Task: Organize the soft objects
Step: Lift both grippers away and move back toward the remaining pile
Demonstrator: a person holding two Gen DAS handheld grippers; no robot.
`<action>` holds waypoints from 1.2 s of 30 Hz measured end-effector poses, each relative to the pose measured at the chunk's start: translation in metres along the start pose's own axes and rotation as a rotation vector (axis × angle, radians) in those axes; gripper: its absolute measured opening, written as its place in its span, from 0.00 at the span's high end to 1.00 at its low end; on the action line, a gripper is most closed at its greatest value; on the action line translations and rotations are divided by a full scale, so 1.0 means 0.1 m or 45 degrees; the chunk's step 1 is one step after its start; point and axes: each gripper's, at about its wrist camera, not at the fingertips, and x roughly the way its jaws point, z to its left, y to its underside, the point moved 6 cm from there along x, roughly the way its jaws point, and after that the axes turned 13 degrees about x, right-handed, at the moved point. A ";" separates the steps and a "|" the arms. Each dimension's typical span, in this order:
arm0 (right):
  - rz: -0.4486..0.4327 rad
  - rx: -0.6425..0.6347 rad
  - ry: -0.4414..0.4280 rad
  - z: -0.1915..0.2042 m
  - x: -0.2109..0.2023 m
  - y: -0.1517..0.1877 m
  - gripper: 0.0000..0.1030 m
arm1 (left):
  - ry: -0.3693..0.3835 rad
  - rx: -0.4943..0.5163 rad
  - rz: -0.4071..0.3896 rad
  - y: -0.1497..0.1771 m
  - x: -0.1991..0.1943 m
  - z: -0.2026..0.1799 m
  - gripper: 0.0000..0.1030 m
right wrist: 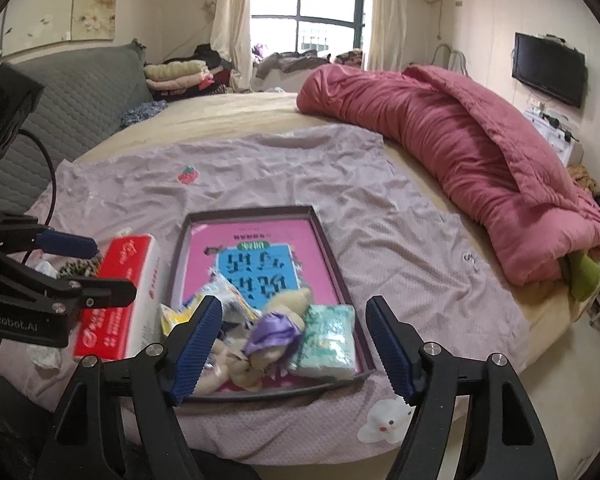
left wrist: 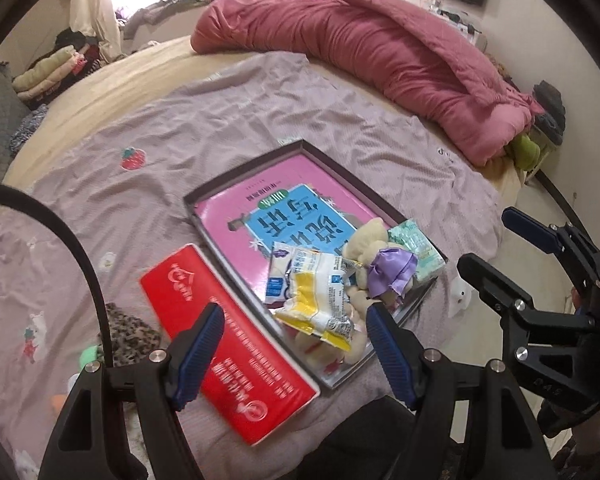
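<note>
Right gripper [right wrist: 294, 346] jaws wide apart, empty, above near end of tray [right wrist: 332, 248] on bed. In tray: plush toy [right wrist: 288, 304] with purple bow, green tissue pack [right wrist: 328, 338], yellow-white packet [right wrist: 224, 300]. Red tissue box [right wrist: 120, 300] just left of tray. Left gripper [right wrist: 96, 268] at left edge.

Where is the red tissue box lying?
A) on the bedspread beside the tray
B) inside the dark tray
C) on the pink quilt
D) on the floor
A: the red tissue box lies on the lilac bedspread, against the outside of the dark shallow tray.
</note>
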 end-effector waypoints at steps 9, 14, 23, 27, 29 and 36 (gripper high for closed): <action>-0.065 -0.015 -0.019 0.25 -0.20 -0.14 0.26 | -0.024 -0.036 -0.064 0.15 -0.34 0.14 0.29; -0.094 -0.039 -0.048 0.45 -0.31 -0.21 0.26 | -0.041 -0.072 -0.098 0.29 -0.57 0.30 0.29; -0.140 -0.127 -0.138 1.00 -0.50 -0.31 0.26 | -0.118 -0.180 -0.148 0.64 -0.97 0.75 0.29; -0.146 -0.172 -0.184 1.26 -0.56 -0.31 0.26 | -0.153 -0.255 -0.160 0.86 -1.13 1.03 0.29; -0.142 -0.196 -0.209 1.41 -0.58 -0.30 0.26 | -0.175 -0.294 -0.164 0.98 -1.21 1.18 0.29; -0.121 -0.286 -0.300 1.89 -0.62 -0.18 0.26 | -0.264 -0.445 -0.146 1.50 -1.39 1.73 0.28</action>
